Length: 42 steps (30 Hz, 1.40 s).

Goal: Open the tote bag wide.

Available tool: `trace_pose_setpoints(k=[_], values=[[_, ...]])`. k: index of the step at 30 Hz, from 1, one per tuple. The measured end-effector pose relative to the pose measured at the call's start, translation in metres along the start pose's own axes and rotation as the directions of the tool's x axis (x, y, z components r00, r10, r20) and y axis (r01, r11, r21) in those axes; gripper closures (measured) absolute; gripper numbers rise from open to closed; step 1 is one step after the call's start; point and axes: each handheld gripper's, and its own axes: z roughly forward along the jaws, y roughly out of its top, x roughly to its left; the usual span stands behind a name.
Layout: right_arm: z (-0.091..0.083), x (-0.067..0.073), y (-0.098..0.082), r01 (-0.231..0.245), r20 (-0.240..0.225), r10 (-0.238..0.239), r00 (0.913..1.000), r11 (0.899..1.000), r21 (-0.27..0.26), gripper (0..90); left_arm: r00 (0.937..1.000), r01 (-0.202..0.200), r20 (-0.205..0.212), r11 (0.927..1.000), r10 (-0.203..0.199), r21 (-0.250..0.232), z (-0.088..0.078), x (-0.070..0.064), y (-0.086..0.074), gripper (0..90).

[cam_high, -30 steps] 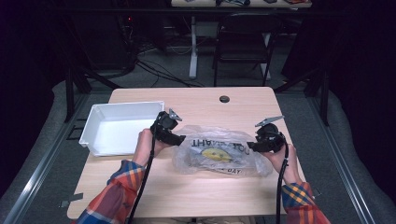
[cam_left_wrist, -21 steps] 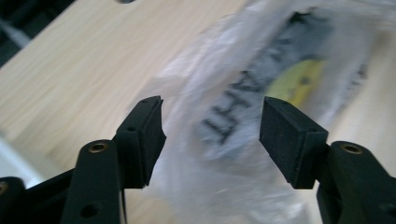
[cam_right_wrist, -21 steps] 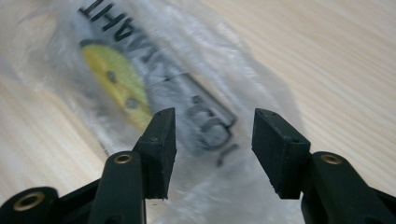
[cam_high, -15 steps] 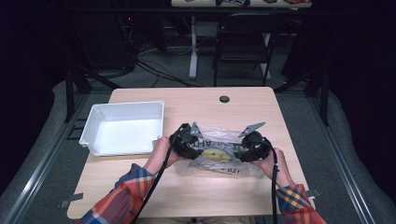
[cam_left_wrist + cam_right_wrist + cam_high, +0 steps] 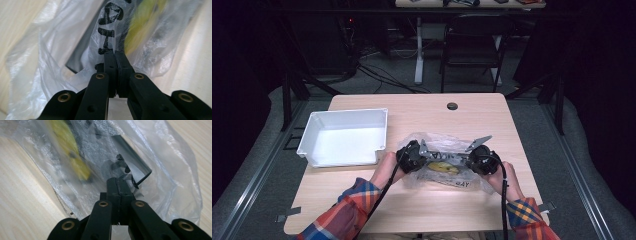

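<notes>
A dim room surrounded the wooden table (image 5: 362, 200), where a clear plastic bag (image 5: 443, 165) with a yellow thing inside lay right of the white tray (image 5: 343, 137). The left gripper (image 5: 421, 159) and right gripper (image 5: 468, 161) had just closed, each pinching the bag's film between its jaws.

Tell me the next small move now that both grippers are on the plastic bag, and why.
Probably lift both ends together. The left gripper and right gripper have just closed and each pinches film of the plastic bag, which lies on the table beside the white bin. An even lift keeps the yellow item inside from sliding.
</notes>
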Motion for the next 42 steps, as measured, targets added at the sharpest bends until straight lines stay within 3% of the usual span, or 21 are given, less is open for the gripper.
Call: trace_pose_setpoints(k=[3,4,6,9,10,14,17,18,22,24,26,29,32,34,36,39,41,42], values=[[0.001,0.001,-0.002,-0.01,-0.031,0.01,0.9995,1.0,0.011,90.0,0.9976,0.005,0.07,0.9999,-0.006,0.016,-0.004,0.0,-0.006,89.3],[0.002,0.001,-0.004,-0.014,-0.06,0.015,0.9981,1.0,0.014,90.0,0.9952,0.007,0.097,0.9998,-0.009,0.019,-0.004,-0.001,-0.008,89.3],[0.003,0.002,-0.005,-0.017,-0.068,0.018,0.9975,1.0,0.017,90.0,0.9904,0.019,0.136,0.9989,-0.025,0.044,-0.001,-0.001,-0.015,89.3],[0.011,0.005,-0.007,-0.029,-0.058,0.031,0.9978,0.999,0.04,90.0,0.9885,0.033,0.143,0.9943,-0.048,0.101,0.008,0.001,-0.024,89.4],[0.013,0.004,-0.007,-0.013,-0.056,0.017,0.9983,0.997,0.071,90.0,0.9863,0.044,0.153,0.9932,-0.06,0.108,0.011,0.003,-0.028,89.3],[0.022,-0.002,-0.012,-0.037,-0.052,0.042,0.9977,0.994,0.098,90.0,0.9834,0.062,0.16,0.9865,-0.086,0.152,0.019,0.006,-0.033,89.3],[0.027,-0.005,-0.015,-0.085,-0.029,0.088,0.9957,0.992,0.098,90.0,0.984,0.077,0.146,0.9821,-0.103,0.172,0.025,0.009,-0.035,89.2],[0.027,-0.008,-0.015,-0.079,-0.031,0.083,0.9961,0.99,0.113,90.0,0.9868,0.077,0.126,0.9797,-0.102,0.185,0.027,0.01,-0.036,89.0],[0.029,-0.014,-0.019,-0.104,-0.011,0.106,0.9943,0.986,0.128,90.0,0.9873,0.093,0.109,0.9762,-0.116,0.196,0.028,0.014,-0.038,82.8],[0.021,-0.013,-0.017,-0.095,-0.032,0.099,0.9946,0.99,0.101,85.3,0.9874,0.091,0.109,0.9762,-0.114,0.197,0.023,0.015,-0.037,67.8],[0.014,-0.013,-0.015,-0.089,-0.04,0.093,0.9949,0.993,0.083,82.5,0.9868,0.102,0.105,0.9767,-0.123,0.189,0.013,0.016,-0.034,63.0],[-0.007,-0.011,-0.008,-0.088,-0.067,0.087,0.9939,0.996,-0.004,74.6,0.9813,0.126,0.128,0.9825,-0.143,0.137,-0.006,0.019,-0.03,53.3],[-0.023,-0.01,-0.003,-0.071,-0.052,0.067,0.9964,0.995,-0.071,67.5,0.9774,0.149,0.138,0.9852,-0.16,0.085,-0.024,0.02,-0.028,49.9],[-0.026,-0.01,-0.001,-0.077,-0.006,0.076,0.9971,0.993,-0.088,60.8,0.9793,0.168,0.105,0.9842,-0.173,0.056,-0.032,0.021,-0.027,49.5],[-0.022,-0.013,-0.002,-0.091,0.052,0.094,0.9942,0.993,-0.069,56.8,0.9784,0.197,0.057,0.9796,-0.199,0.04,-0.034,0.024,-0.028,49.3],[-0.011,-0.019,-0.003,-0.13,0.078,0.132,0.9883,0.991,-0.027,57.6,0.9656,0.26,-0.02,0.9652,-0.259,0.031,-0.026,0.028,-0.03,54.9],[-0.004,-0.023,-0.004,-0.142,0.085,0.141,0.9863,0.99,-0.003,69.1,0.952,0.294,-0.096,0.9555,-0.291,0.023,-0.017,0.032,-0.031,62.6],[0.0,-0.025,-0.003,-0.15,0.085,0.15,0.9851,0.989,0.0,75.3,0.9485,0.302,-0.107,0.953,-0.298,0.023,-0.015,0.034,-0.032,66.3]])
